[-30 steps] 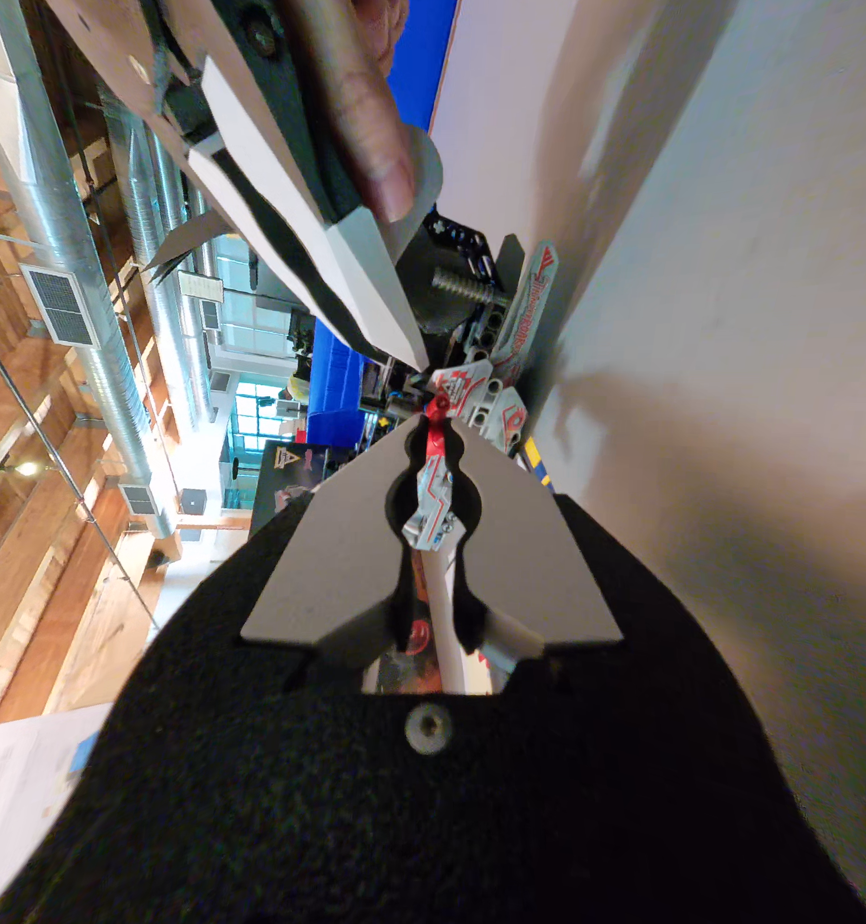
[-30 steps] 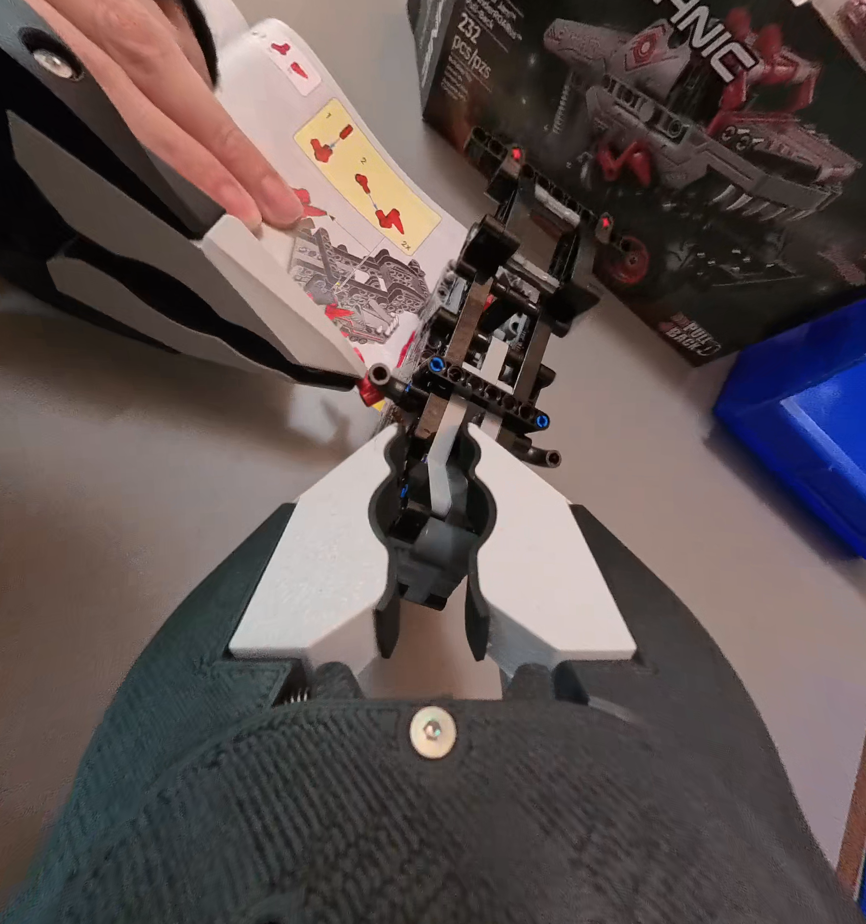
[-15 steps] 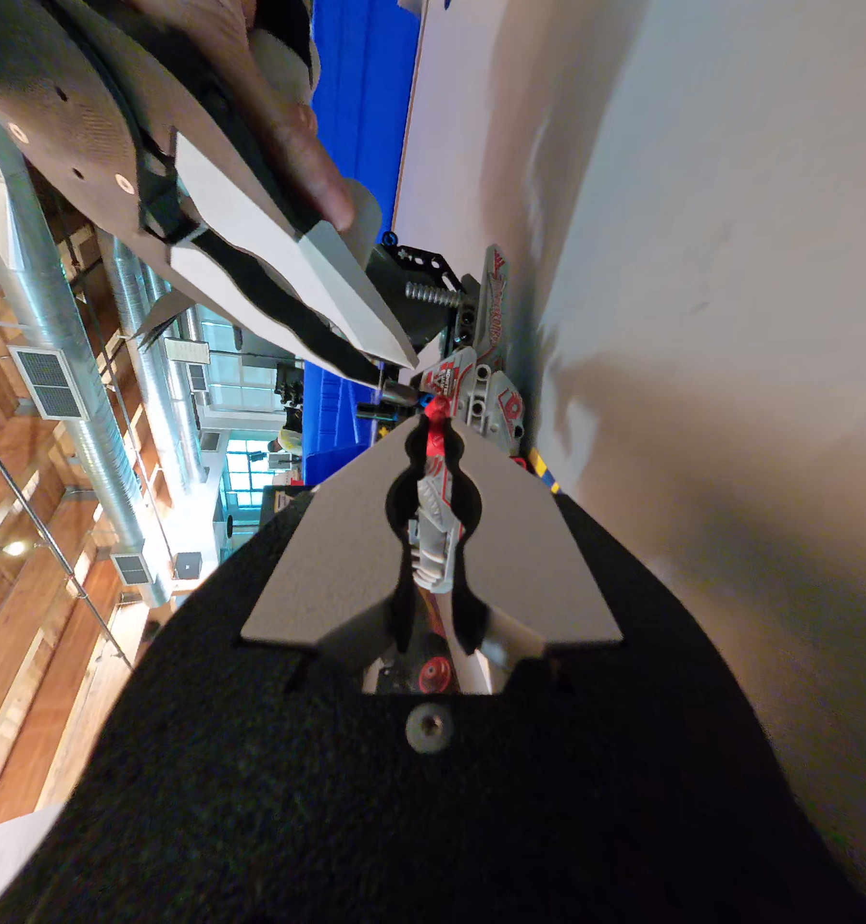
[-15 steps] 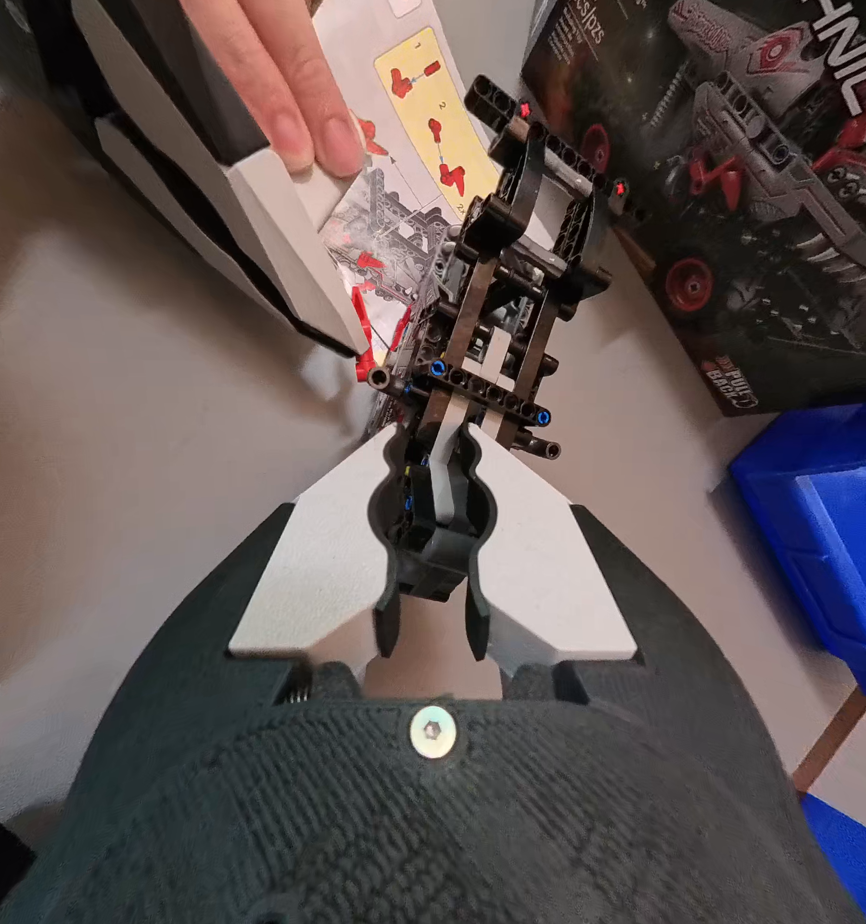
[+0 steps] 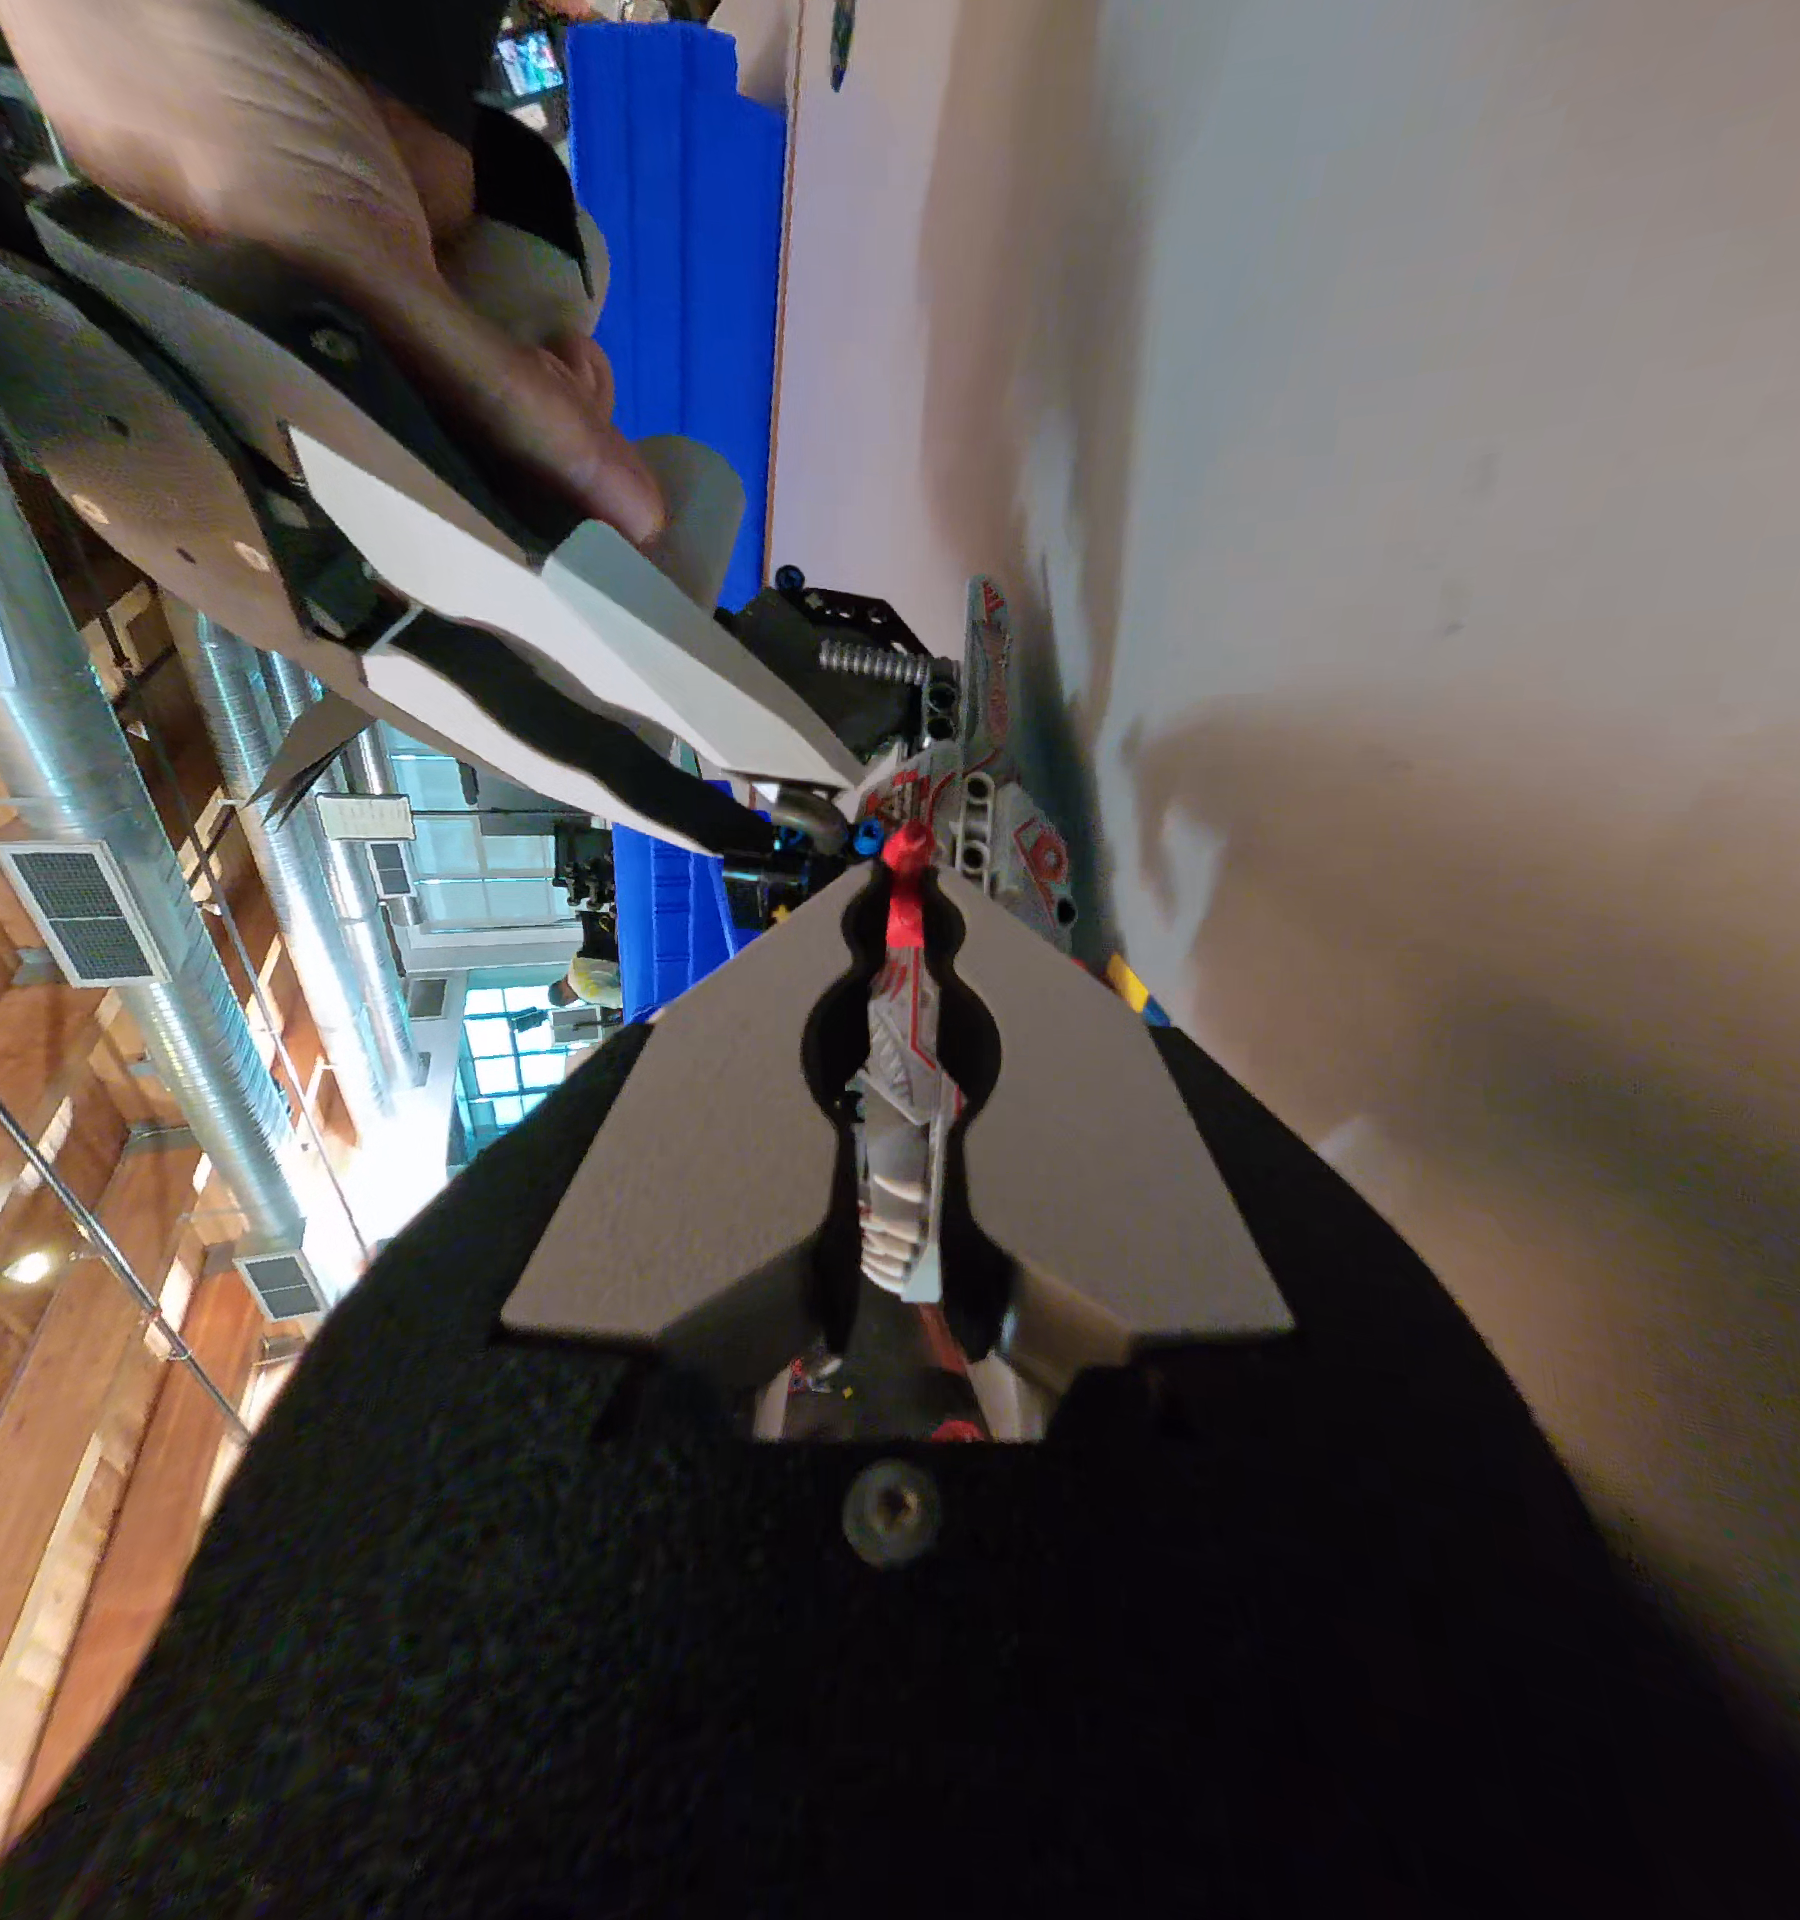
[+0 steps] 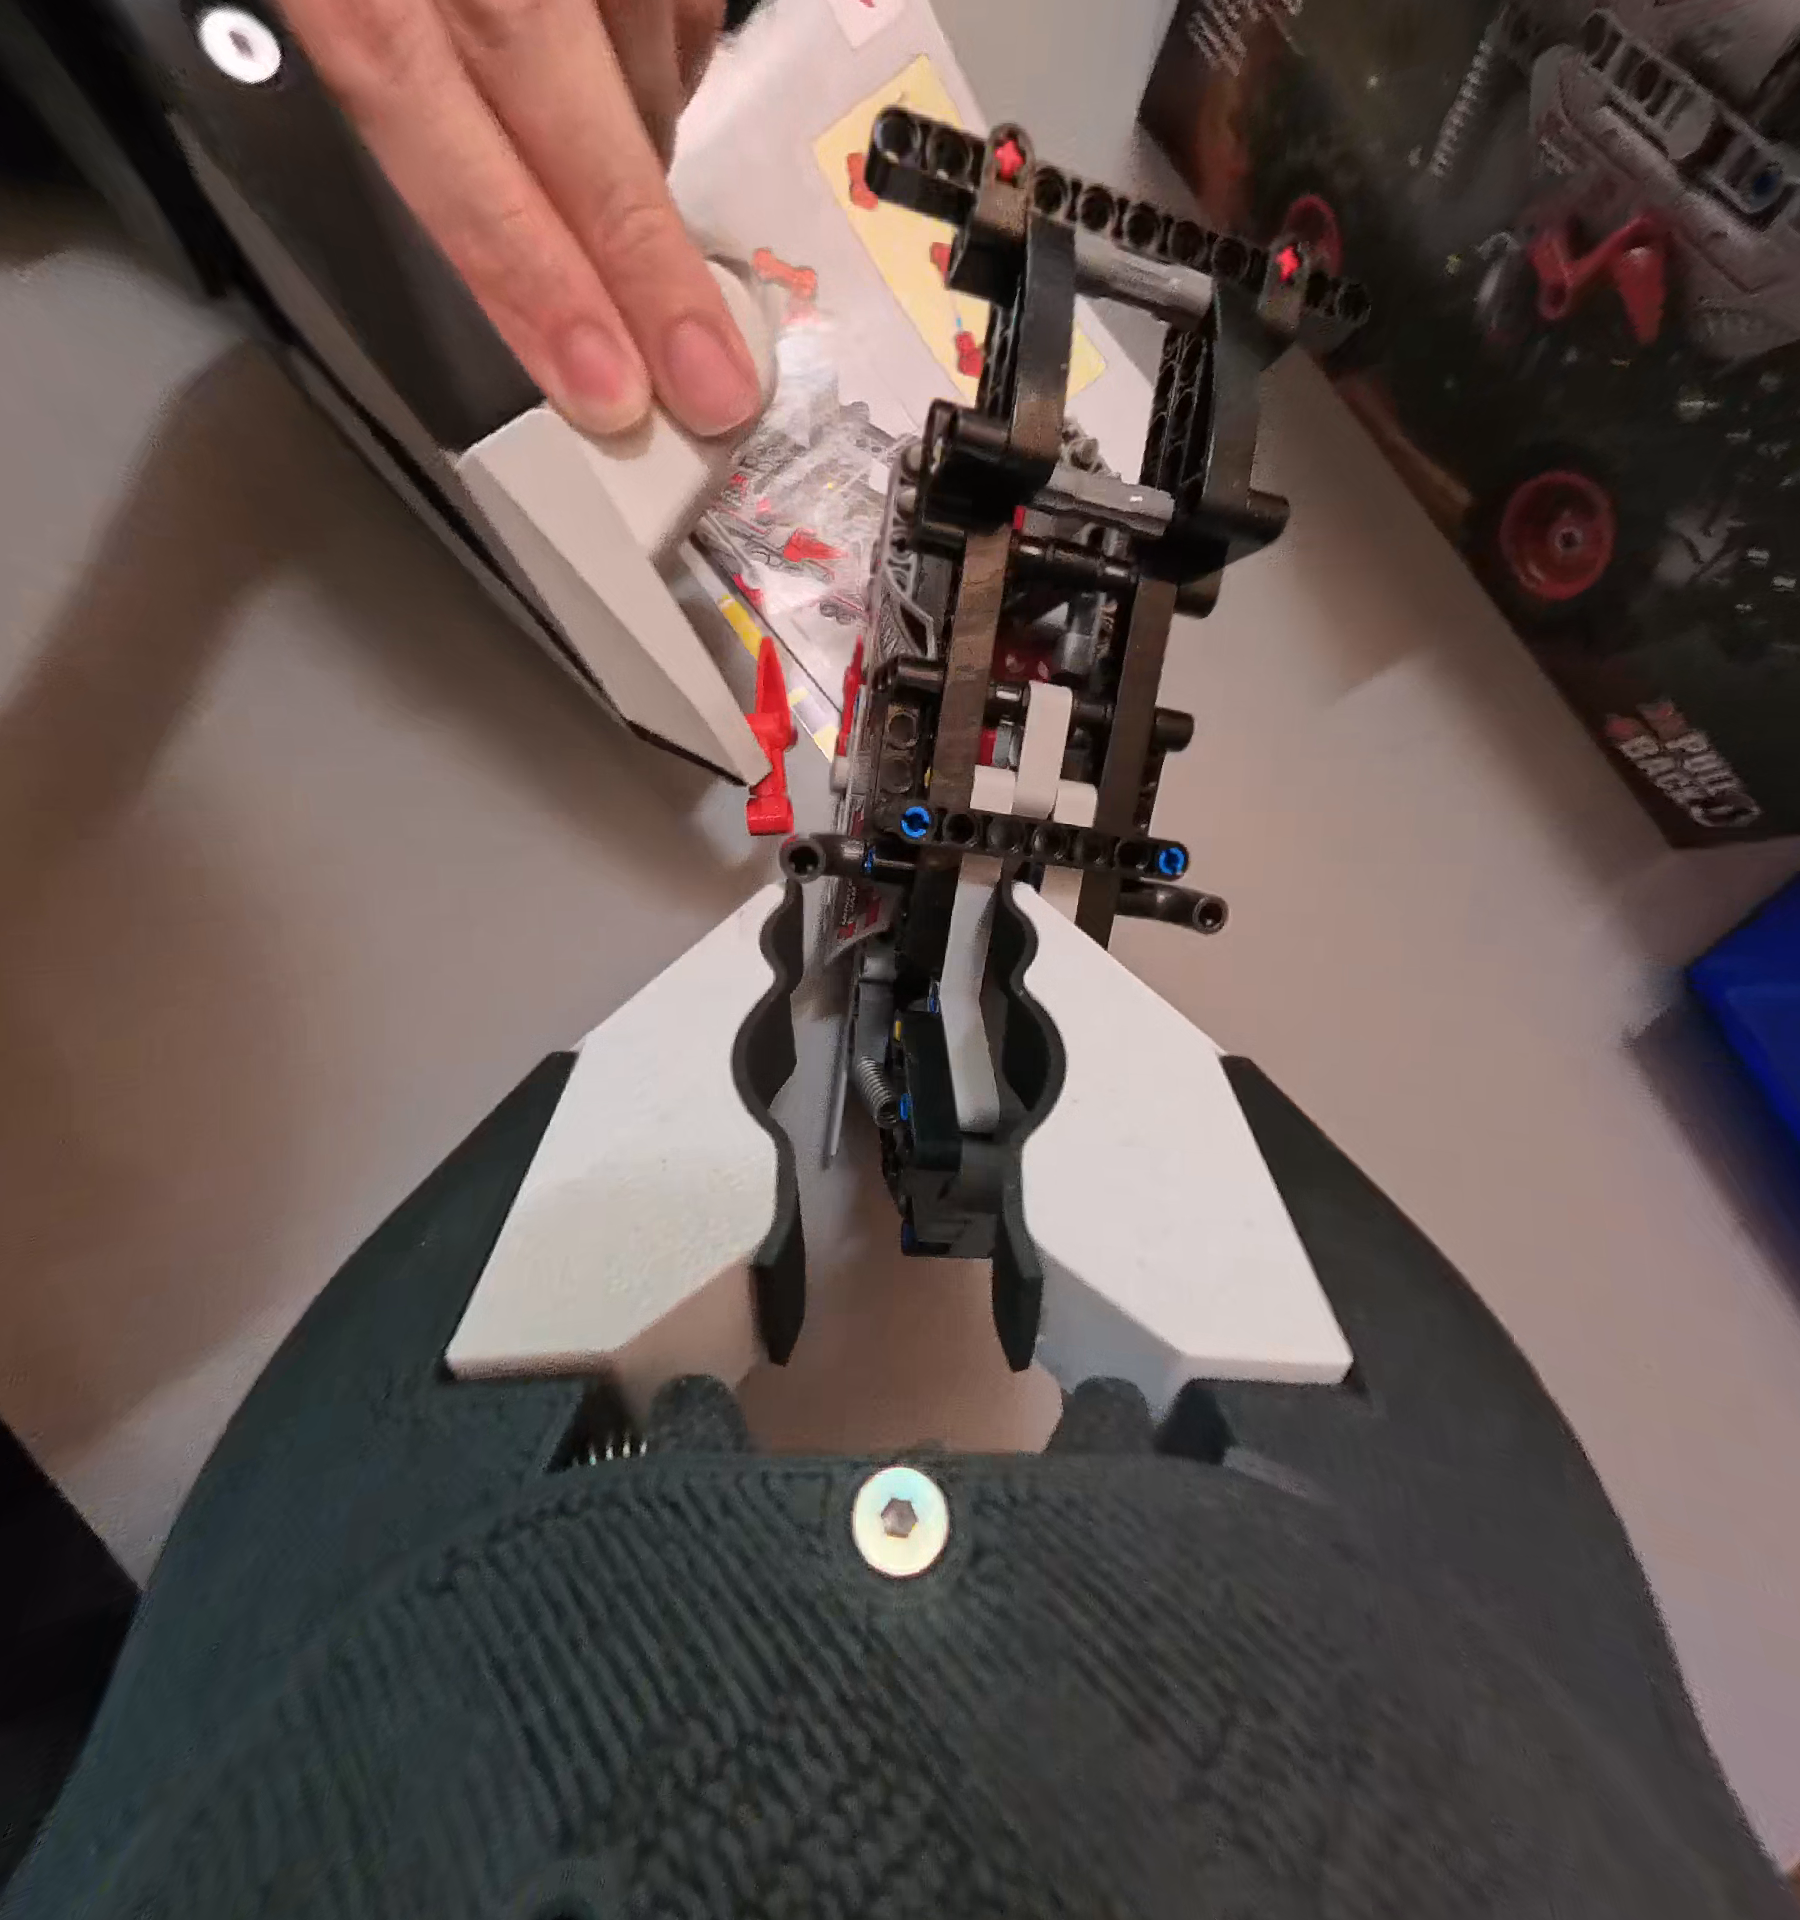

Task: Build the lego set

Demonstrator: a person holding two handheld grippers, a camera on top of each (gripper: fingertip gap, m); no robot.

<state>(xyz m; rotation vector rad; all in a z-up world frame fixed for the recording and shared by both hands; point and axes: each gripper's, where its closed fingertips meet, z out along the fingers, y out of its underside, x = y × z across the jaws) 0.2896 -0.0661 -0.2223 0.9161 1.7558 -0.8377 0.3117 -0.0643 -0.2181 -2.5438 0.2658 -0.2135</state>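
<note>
Right wrist view: our right tongs (image 6: 901,935) stand partly parted around the tail of the black lego chassis (image 6: 1057,582). The right finger presses against the black beam, while a gap shows between the left finger and the model, so we cannot tell whether they truly clamp it. The chassis stretches away from us above the pale counter (image 6: 252,935), its long beams crossed by a holed bar with blue pins near the fingertips and another holed bar with red pins at the far end. A small coil spring sits low on the model between the fingers.

To the left, our left tongs (image 6: 745,774) come in at a slant with a hand (image 6: 563,229) resting on top, and they pinch a small red piece (image 6: 771,743) just beside the chassis's left side, near the open end of a black axle tube. Under the model lies the instruction booklet (image 6: 917,249), and the dark set box (image 6: 1623,343) stands at the right, with a blue bin (image 6: 1789,1039) near it.

In the left wrist view, the left tongs (image 5: 901,868) are closed on a grey-and-red panel piece (image 5: 906,1091) tipped with the red piece, its tip close to the model's side panels (image 5: 989,821). The right tongs (image 5: 771,800) cross in from the upper left.
</note>
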